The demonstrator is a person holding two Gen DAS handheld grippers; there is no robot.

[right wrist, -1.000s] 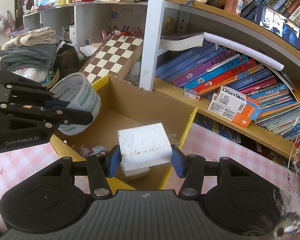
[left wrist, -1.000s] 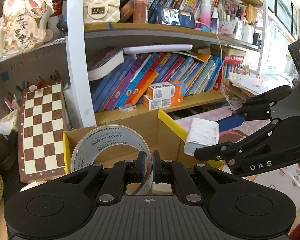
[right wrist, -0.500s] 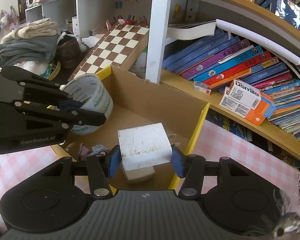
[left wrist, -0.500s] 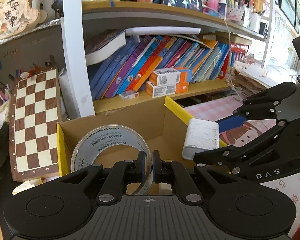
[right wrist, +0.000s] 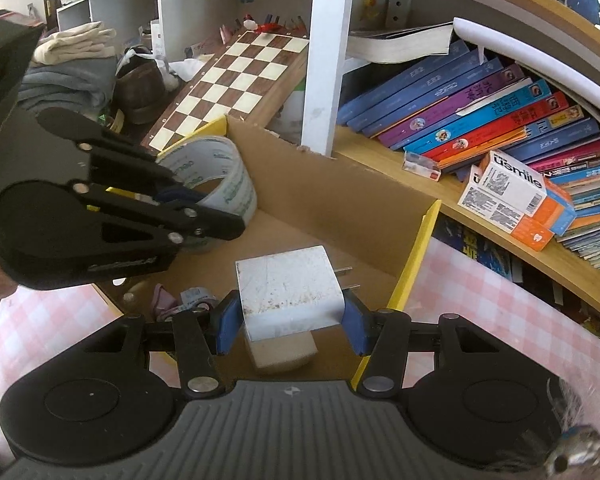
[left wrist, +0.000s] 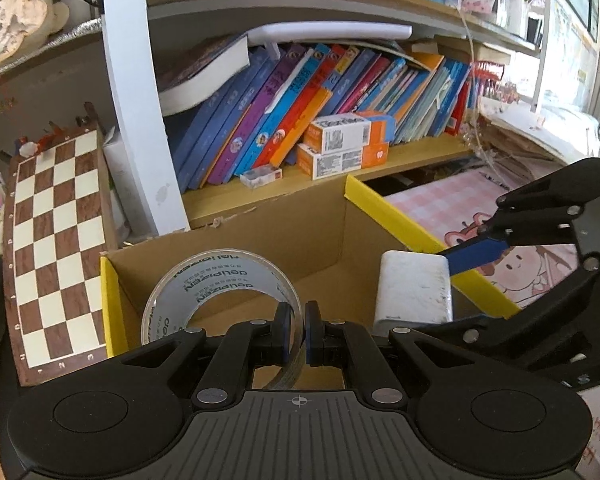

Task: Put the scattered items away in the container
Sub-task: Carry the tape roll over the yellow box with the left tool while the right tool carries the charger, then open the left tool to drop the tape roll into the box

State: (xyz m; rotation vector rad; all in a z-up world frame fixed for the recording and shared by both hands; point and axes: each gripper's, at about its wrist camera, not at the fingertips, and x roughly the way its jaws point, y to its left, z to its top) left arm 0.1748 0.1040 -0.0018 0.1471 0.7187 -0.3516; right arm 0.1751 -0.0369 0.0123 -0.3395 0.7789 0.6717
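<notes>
Lowered further over the cardboard box [left wrist: 228, 280], left gripper [left wrist: 294, 334] pinching light, stiff tape roll [left wrist: 220, 280] by its wall, right gripper [right wrist: 290, 322] clamping rigid white charger [right wrist: 288, 290] across flat sides.

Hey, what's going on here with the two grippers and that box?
A person is tidying items into a cardboard box. The left gripper pinches a roll of clear packing tape by its wall, and the right gripper clamps a white plug-in charger. Both are held over the open box, not yet released; small items already lie inside.
</notes>
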